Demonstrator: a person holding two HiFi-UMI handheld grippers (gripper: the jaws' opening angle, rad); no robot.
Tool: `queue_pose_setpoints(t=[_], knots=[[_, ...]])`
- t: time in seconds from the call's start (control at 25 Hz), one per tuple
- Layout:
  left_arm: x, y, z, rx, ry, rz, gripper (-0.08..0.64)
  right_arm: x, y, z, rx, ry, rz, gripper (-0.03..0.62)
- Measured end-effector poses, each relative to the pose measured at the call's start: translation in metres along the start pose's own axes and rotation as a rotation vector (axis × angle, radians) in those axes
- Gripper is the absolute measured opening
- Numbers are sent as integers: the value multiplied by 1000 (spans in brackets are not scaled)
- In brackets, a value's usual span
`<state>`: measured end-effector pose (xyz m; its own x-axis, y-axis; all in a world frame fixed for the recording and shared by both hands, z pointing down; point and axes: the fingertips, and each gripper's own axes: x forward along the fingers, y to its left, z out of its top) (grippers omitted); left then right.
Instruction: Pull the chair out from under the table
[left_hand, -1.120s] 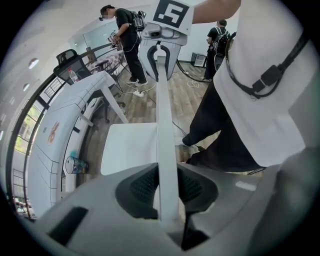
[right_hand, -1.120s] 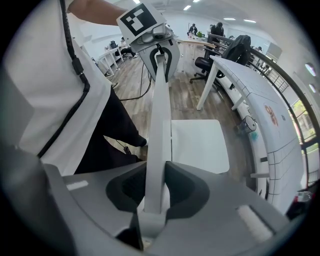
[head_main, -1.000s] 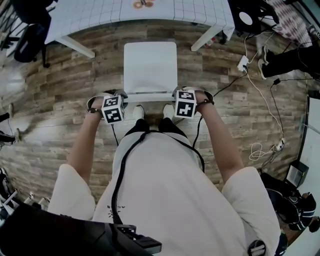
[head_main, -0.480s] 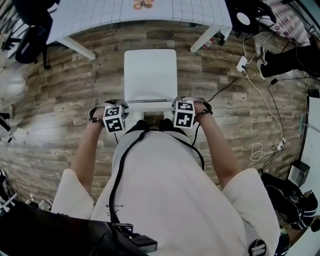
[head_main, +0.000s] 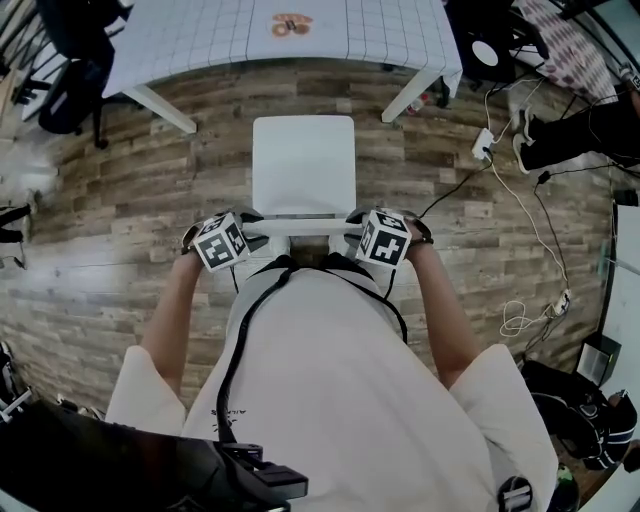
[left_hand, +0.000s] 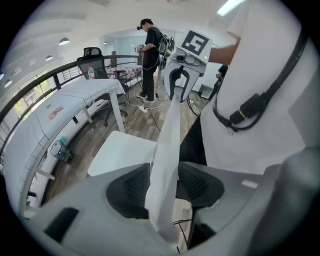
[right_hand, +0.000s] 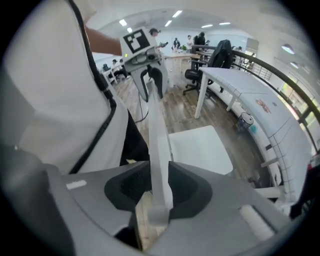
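You stand right behind the chair (head_main: 303, 165), with a claw at each end of its top rail (head_main: 300, 226). The chair is on the wood floor (head_main: 130, 200), and its white seat is clear of the table (head_main: 200, 40). A strip of bare floor shows between the seat's far edge and the table's near edge. The seat lines up with the gap between the two near table legs, on your side of them.

Your left claw (left_hand: 162, 187) points steeply down over the rail's left end. Its jaws are opening, and the rail stands between them, running away from the camera toward the other claw. A dark pad (left_hand: 127, 192) shows on the seat side of the rail, and the opposite pad lies just beside the rail. Neither looks pressed hard against it. The claw is fairly wide and straddles the rail rather than clamping it.

Your right claw (right_hand: 159, 187) is at the rail's right end, also pointing steeply down. Its jaws are opening too, with the thin rail between them. The rail sits nearer the seat-side jaw, and a gap shows on the side toward your body. This claw is loose round the rail, not gripping it.

In the head view both claws sit level with each other. The seat lies beyond them and your torso is just behind.
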<state>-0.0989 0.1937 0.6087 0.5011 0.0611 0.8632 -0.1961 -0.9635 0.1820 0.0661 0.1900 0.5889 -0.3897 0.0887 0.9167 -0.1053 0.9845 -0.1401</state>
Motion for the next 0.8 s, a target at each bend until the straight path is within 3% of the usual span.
queue_pose_setpoints(t=[0.08,0.16,0.32,0.48,0.8], knots=[[-12,4,14,-55,-71,2,189,-22,-8,17,75,-137,-25,92],[-26,12,34,-122,-173,19,176,-48,-25,36,164,-303,-82,8],[-53,37,72,-208,-374,125,25,-86,-52,59,264,-545,-180,5],[-60,49,94,-217,-434,188,5,-96,-60,69,279,-599,-221,5],[-45,43,95,-206,-394,181,3,-90,-58,64,275,-587,-245,5]])
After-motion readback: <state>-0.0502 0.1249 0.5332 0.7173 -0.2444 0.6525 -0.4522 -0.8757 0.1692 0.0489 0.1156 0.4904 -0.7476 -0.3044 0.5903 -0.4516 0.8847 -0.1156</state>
